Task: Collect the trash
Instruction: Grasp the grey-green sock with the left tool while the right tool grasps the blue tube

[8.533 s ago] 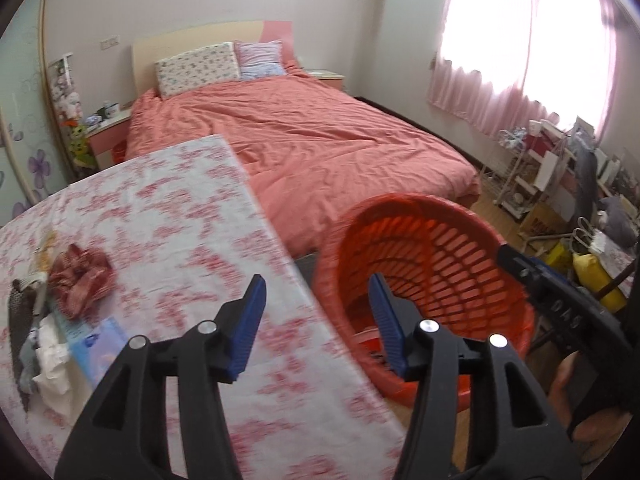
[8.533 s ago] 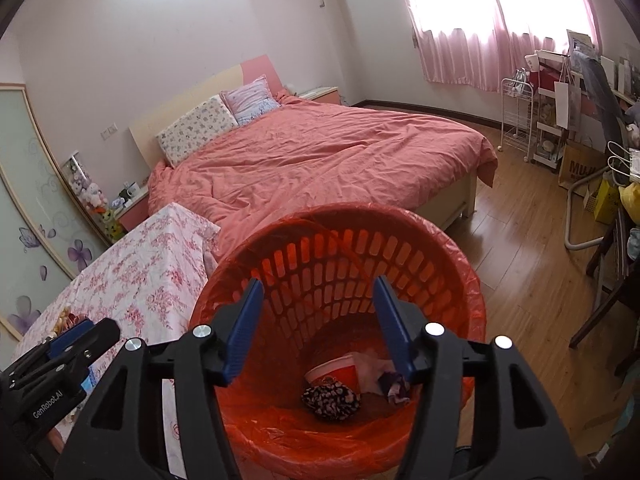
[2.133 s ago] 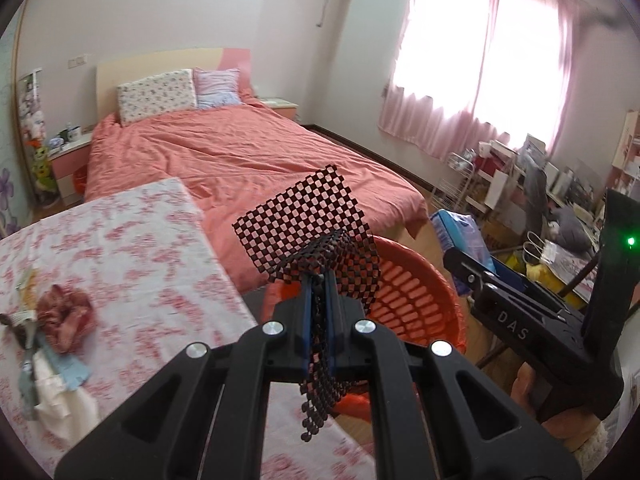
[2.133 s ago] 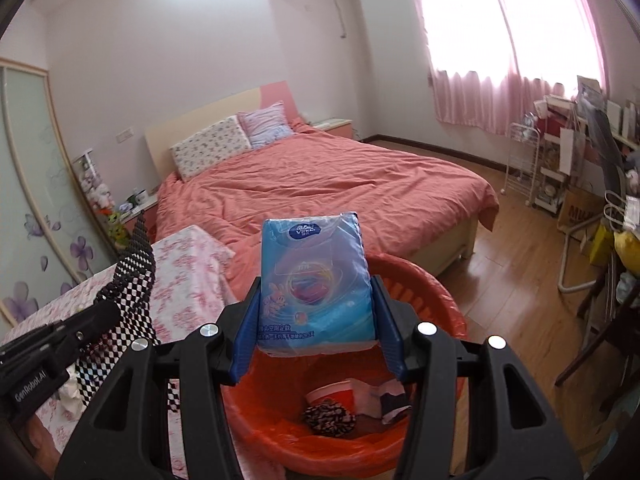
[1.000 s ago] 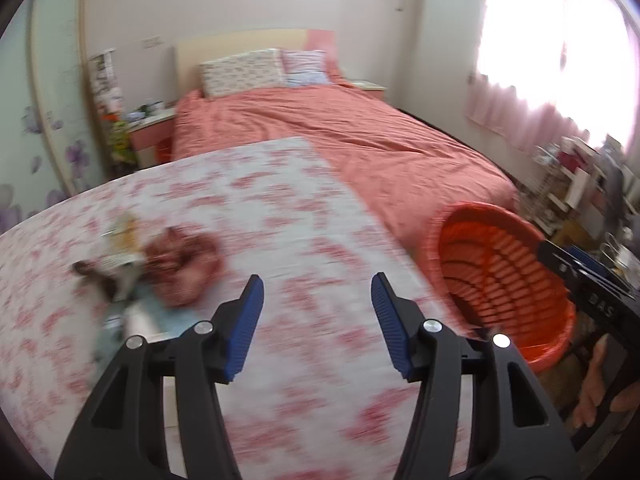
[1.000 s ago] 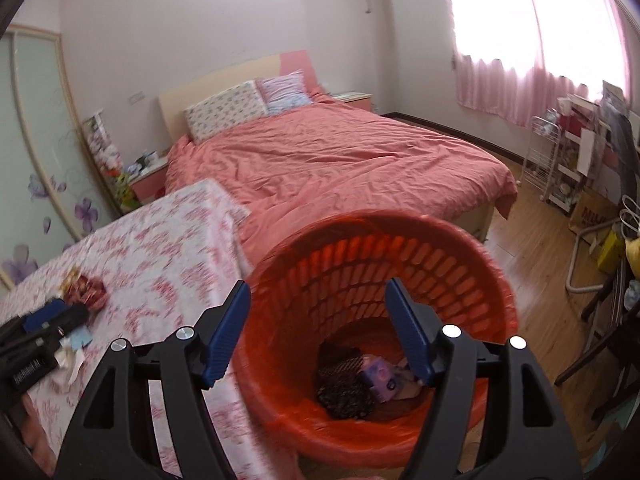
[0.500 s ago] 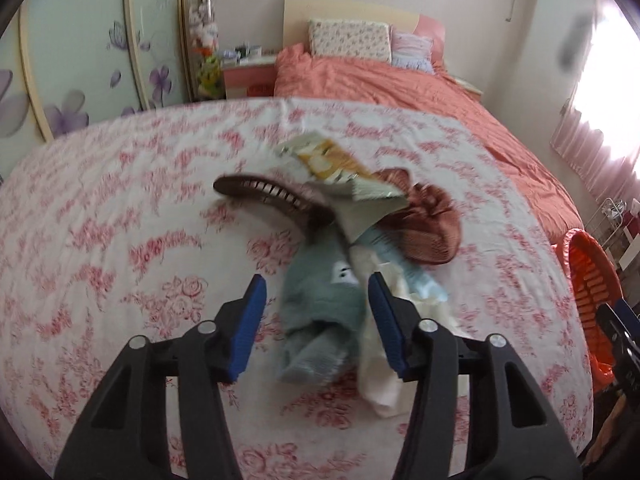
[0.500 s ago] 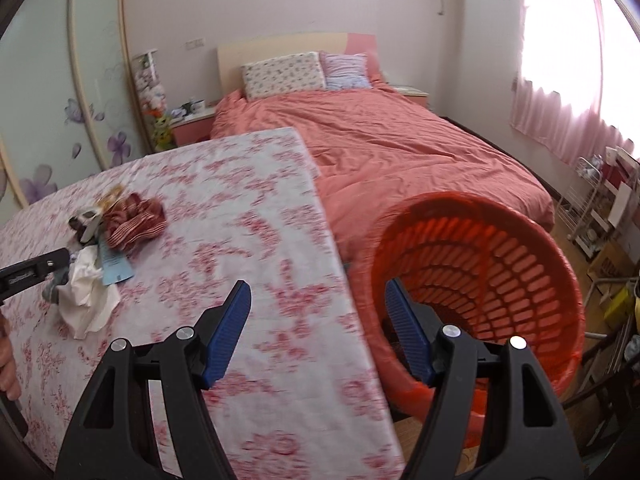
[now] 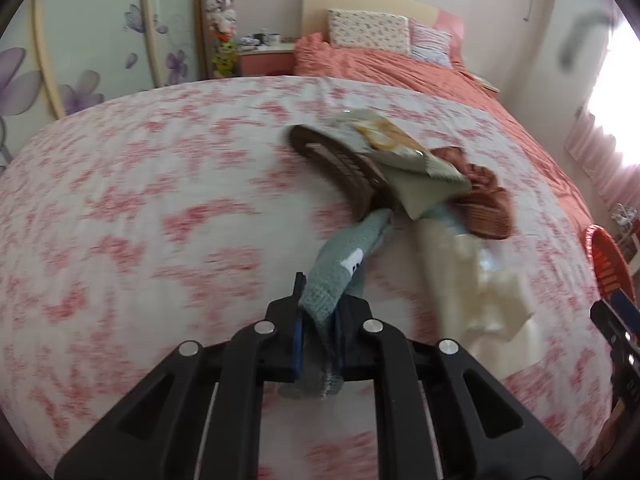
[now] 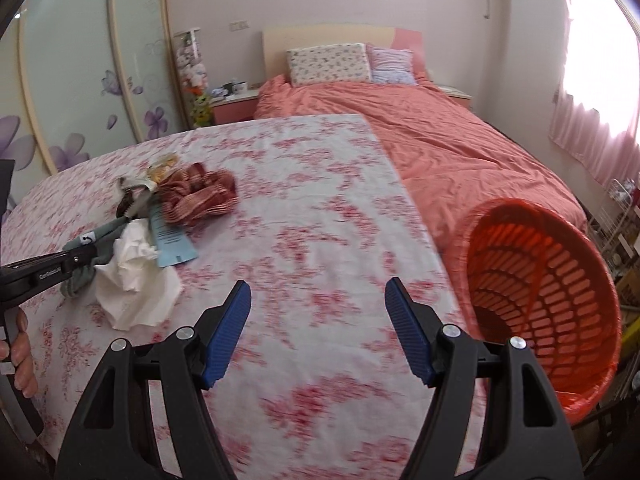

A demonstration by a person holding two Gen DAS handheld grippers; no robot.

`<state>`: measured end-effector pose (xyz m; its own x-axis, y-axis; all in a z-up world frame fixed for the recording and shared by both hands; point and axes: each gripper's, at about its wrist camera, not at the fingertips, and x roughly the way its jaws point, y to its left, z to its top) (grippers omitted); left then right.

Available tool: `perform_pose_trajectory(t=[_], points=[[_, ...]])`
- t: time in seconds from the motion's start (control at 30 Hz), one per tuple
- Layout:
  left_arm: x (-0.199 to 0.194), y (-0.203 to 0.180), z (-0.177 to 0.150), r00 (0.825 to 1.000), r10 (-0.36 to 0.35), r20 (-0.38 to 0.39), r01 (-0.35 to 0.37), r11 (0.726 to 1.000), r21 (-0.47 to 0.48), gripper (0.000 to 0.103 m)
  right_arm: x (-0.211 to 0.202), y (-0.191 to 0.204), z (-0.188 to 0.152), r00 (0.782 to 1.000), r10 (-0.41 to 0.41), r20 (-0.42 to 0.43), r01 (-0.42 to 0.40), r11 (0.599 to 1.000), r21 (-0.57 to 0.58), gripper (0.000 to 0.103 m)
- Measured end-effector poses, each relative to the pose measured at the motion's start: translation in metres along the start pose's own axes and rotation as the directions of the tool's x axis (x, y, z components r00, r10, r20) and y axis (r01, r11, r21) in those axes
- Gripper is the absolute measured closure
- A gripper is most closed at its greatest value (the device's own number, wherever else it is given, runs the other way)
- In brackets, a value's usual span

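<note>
Clamping grey-green sock in left tool, table mid-surface

A bedroom in a home. Double bed under a salmon-pink duvet, with a floral pillow and a striped pillow against a pale wooden headboard. Beside it a pink bedside table crowded with small toys and cups. Sliding wardrobe doors decorated with purple flowers. Pink curtains over a bright window. Nearer, a table in a rose-print cloth and an orange plastic basket.
</note>
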<state>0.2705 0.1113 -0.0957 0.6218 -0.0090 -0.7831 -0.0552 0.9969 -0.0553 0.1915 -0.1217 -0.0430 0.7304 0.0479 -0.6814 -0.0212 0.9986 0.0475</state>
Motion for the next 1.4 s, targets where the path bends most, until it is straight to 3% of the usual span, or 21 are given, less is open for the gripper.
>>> perform_pose_trajectory(t=[0.13,0.27,0.4,0.67,0.9,1.03,1.4], points=[[-0.003,0.034,-0.005,0.998,0.068,0.001,-0.067,0.997,-0.036,0.091,0.017,0.018,0.007,0.998,0.05,-0.032,-0.05,0.999,-0.01,0.04],[0.0,0.058,-0.003,0.997,0.076,-0.013,-0.077,0.993,-0.087,0.086,0.04,0.04,0.019,0.991,0.11,-0.077,-0.11,0.994,-0.002,0.05],[0.0,0.058,-0.007,0.995,0.098,0.006,-0.097,0.994,-0.059,0.083,0.054,0.06,0.028,0.983,0.149,-0.107,-0.152,0.988,-0.017,0.051],[0.0,0.061,-0.006,0.997,0.075,0.007,-0.075,0.995,-0.07,0.083,0.073,0.084,0.036,0.966,0.205,-0.156,-0.21,0.978,-0.013,0.051],[0.0,0.061,-0.007,0.997,0.076,0.006,-0.075,0.995,-0.07,0.083,0.084,0.109,0.04,0.977,0.144,-0.16,-0.162,0.981,-0.103,0.051],[0.001,0.062,-0.007,0.997,0.081,0.005,-0.081,0.995,-0.066,0.083,0.082,0.111,0.04,0.979,0.126,-0.161,-0.151,0.976,-0.154,0.062],[0.001,0.061,-0.006,0.996,0.084,0.005,-0.084,0.994,-0.064,0.082,0.049,0.06,0.013,0.985,0.086,-0.148,-0.107,0.985,-0.139,0.066]])
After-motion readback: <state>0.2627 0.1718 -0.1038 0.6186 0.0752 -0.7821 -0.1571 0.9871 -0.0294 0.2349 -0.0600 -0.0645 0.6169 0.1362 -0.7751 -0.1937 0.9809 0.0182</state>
